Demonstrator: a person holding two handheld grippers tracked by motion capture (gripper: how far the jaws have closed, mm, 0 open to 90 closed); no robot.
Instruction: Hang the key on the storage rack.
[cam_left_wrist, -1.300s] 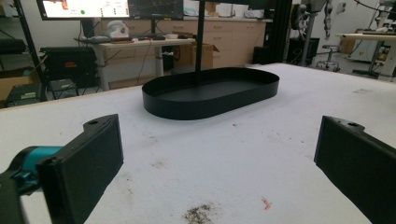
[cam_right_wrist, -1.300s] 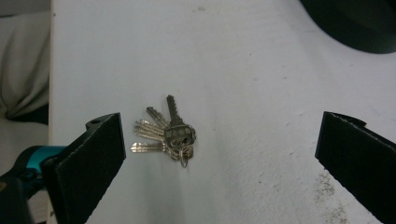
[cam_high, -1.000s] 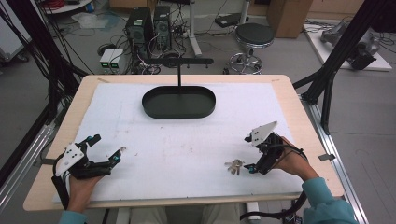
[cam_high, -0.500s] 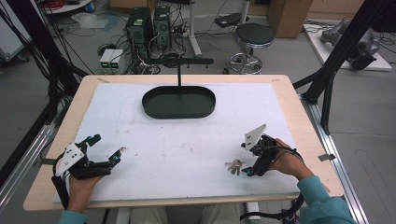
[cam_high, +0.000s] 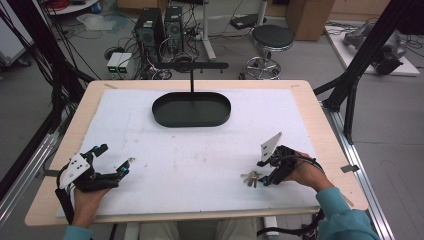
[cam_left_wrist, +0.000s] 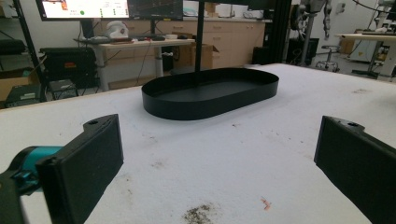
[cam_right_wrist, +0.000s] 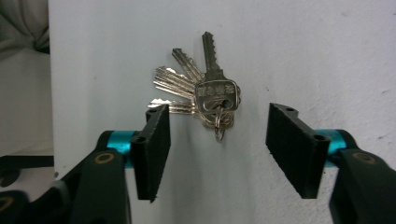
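The white tabletop (cam_high: 200, 165) carries a black oval tray (cam_high: 191, 109), well ahead of both grippers and empty as far as can be seen. The left gripper (cam_high: 114, 159) rests near the person's edge, jaws wide, nothing between them, the tray straight ahead of it. The right gripper (cam_high: 261, 173) hangs over a bunch of keys (cam_right_wrist: 205, 93), jaws wide; the ring lies between them and just beyond their tips, the blades fanning away. The step looks like an approach to grasp. Next, it likely needs to lower, advance slightly, and close on the ring end.
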